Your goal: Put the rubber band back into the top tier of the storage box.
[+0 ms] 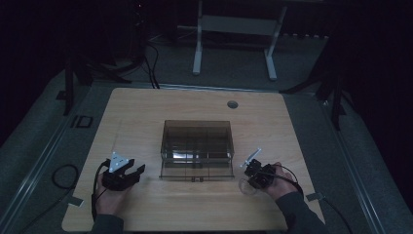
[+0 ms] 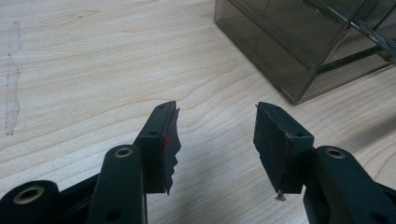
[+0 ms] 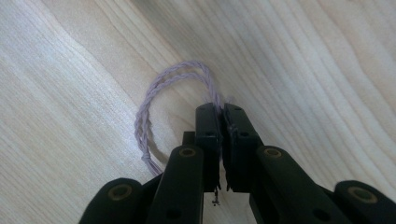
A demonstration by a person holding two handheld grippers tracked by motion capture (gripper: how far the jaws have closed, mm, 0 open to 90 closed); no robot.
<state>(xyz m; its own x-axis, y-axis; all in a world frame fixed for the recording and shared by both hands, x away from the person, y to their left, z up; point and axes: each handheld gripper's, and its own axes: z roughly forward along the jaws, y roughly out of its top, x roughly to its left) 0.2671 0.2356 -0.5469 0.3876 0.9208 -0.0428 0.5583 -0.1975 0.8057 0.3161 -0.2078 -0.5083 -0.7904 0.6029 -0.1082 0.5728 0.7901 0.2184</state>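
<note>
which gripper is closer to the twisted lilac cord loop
Right. The right gripper is shut on the cord loop; the left gripper sits across the smoky box, jaws apart.

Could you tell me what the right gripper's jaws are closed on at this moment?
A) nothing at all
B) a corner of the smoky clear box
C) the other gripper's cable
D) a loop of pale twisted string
D: in the right gripper view, the right gripper is pinched shut on the pale twisted string, whose loop lies on the wooden table.
</note>
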